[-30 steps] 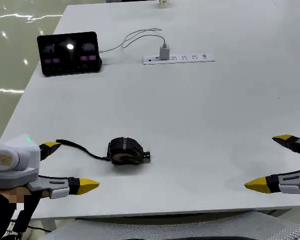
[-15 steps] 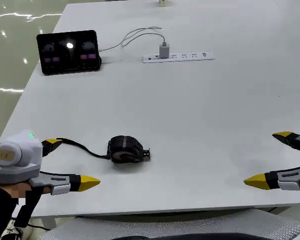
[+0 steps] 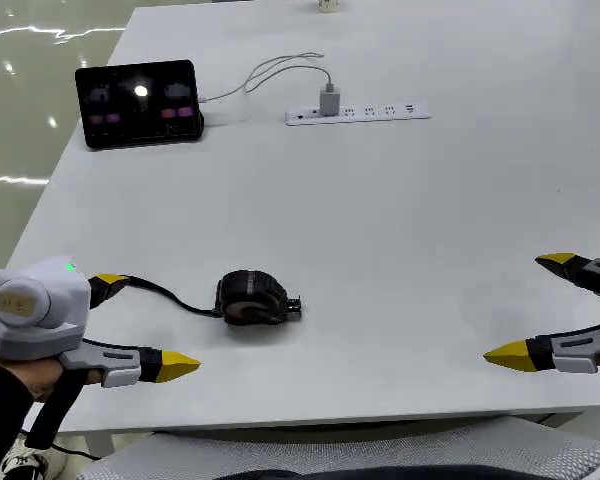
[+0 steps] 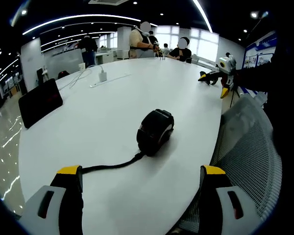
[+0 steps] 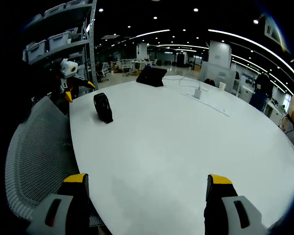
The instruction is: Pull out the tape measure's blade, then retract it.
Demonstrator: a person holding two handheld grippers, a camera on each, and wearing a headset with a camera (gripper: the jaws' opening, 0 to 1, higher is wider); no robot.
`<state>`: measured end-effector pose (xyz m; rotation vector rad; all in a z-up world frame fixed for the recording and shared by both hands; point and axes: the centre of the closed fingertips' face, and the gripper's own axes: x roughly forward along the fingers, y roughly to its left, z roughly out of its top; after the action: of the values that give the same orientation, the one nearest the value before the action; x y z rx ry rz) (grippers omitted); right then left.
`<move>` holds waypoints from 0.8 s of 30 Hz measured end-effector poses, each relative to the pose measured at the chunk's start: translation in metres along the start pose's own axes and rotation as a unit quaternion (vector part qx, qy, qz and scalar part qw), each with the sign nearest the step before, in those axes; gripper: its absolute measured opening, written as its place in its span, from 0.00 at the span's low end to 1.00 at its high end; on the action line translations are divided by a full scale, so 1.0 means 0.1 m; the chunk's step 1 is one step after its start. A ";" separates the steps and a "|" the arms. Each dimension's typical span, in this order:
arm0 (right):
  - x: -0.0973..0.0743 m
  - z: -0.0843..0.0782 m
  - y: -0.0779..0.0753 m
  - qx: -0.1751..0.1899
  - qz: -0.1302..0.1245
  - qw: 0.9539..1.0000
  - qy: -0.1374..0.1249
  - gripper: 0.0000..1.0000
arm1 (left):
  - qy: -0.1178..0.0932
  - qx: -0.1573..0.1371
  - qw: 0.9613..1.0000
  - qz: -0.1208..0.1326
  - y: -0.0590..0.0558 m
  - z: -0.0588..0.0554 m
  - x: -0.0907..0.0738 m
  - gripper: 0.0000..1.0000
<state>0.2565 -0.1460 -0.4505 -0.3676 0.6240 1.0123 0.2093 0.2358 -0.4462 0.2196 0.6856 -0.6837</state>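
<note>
Both grippers are empty and no step is done yet. The tape measure (image 3: 252, 298) sits on the white table (image 3: 380, 220) near the front edge, blade fully in as far as I can tell. My left gripper (image 3: 148, 322) is just to its left, jaws spread wide with nothing between them. The right gripper (image 3: 528, 307) is well apart at the far right, jaws also wide and empty. The black strap (image 3: 165, 296) runs from the case leftward to the far jaw of the left gripper; I cannot tell whether it touches. In the left gripper view the case sits dead ahead between the jaws, and the strap trails down toward one of them. A small nub (image 3: 294, 309) at the case's right end faces the right gripper, and I take it for the blade hook. Risks as I judge them: the case is loose on a smooth top, so if I close the left jaws off-centre it likely skids or spins instead of seating. The strap lies in the approach line, so I could pinch strap rather than body, and the case would drag when I pull. The hook is small, so the right jaws may miss it or slip off. With a weak left hold, pulling moves the whole measure and not the blade. On release the blade may snap back and jerk the case, and this close to the edge it could go off toward the chair (image 3: 330, 455).
</note>
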 end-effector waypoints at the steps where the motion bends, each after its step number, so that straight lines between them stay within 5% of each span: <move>1: 0.01 0.00 0.01 0.000 0.001 1.000 0.000 0.99 | 0.000 0.002 1.000 -0.002 0.00 0.00 0.00 0.97; 11: 0.09 0.02 0.06 -0.007 0.012 1.000 0.006 0.99 | 0.007 0.013 1.000 -0.018 -0.02 0.03 0.04 0.96; 24: 0.25 0.07 0.11 -0.030 0.024 0.999 0.017 0.99 | 0.041 0.045 0.997 -0.040 0.00 0.08 0.14 0.99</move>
<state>0.2590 -0.1197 -0.4608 -0.4258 0.6360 1.0737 0.2214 0.2253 -0.4497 0.3059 0.7460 -0.7873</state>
